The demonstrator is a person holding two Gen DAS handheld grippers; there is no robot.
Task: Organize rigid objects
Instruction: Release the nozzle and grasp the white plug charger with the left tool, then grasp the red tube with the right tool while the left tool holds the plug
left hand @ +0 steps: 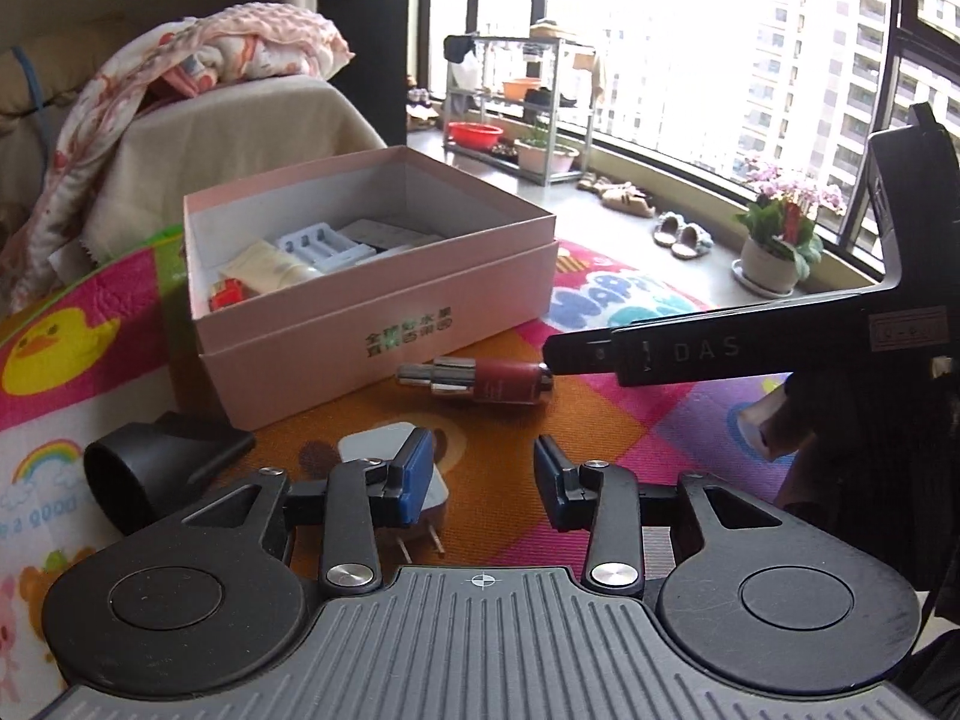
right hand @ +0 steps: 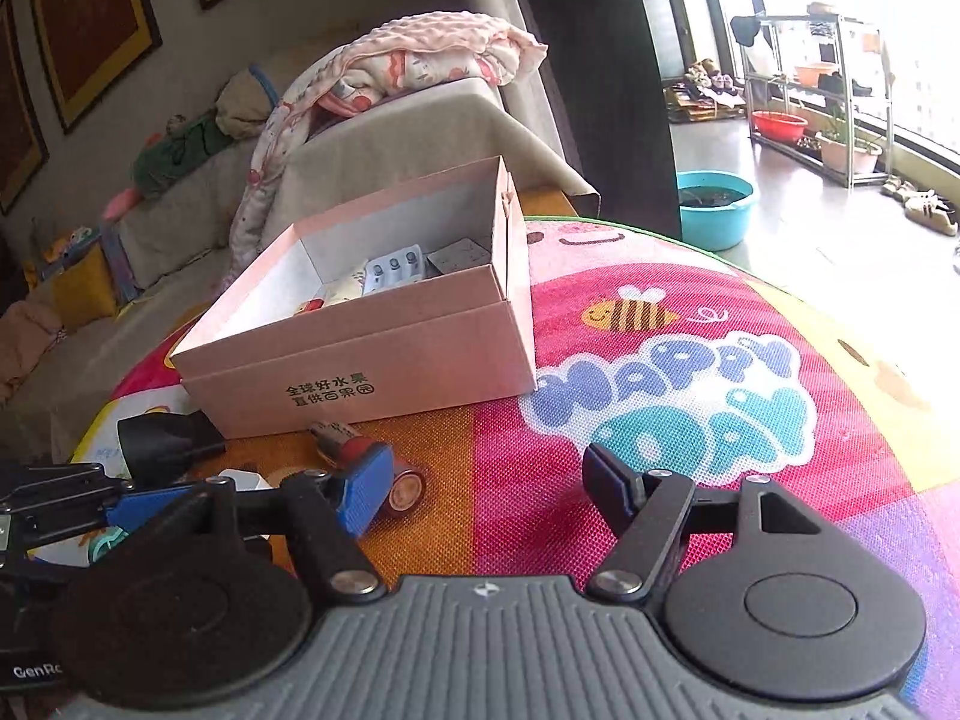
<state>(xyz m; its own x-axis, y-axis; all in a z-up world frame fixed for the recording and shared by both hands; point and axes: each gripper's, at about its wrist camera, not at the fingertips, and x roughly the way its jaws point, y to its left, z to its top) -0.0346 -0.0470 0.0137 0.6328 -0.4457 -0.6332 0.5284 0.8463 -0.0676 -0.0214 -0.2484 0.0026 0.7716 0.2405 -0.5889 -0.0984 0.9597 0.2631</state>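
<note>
From my left wrist camera, my left gripper (left hand: 483, 480) hangs low over the colourful play mat (left hand: 630, 414), its blue pads apart with nothing pinched between them, so it is released. A white plug adapter (left hand: 384, 450) lies on the mat just under and behind the left pad, its two metal prongs pointing toward me; I cannot tell whether the pad touches it. To its left a black nozzle-shaped piece (left hand: 156, 468) rests on the mat. Ahead stands the open pink box (left hand: 384, 324), sitting in its own lid, and inside I see a cream tube (left hand: 276, 267), a pale blue battery holder (left hand: 324, 243) and a small red item (left hand: 228, 294). Just in front of the box's right corner a dark red bottle with a silver cap (left hand: 480, 381) lies on its side. From the right edge the black body of my other tool reaches in above the mat, its tip near the bottle's base

From my right wrist camera, my right gripper (right hand: 486, 483) is spread wide and empty over the mat. The red bottle (right hand: 360, 456) lies partly behind the left pad, its round base facing me just beside that pad rather than between the two. The pink box (right hand: 372, 372) stands beyond it, with the black nozzle piece (right hand: 162, 441) to the left by the box's near corner. A blue pad of my left tool shows at the far left edge
</note>
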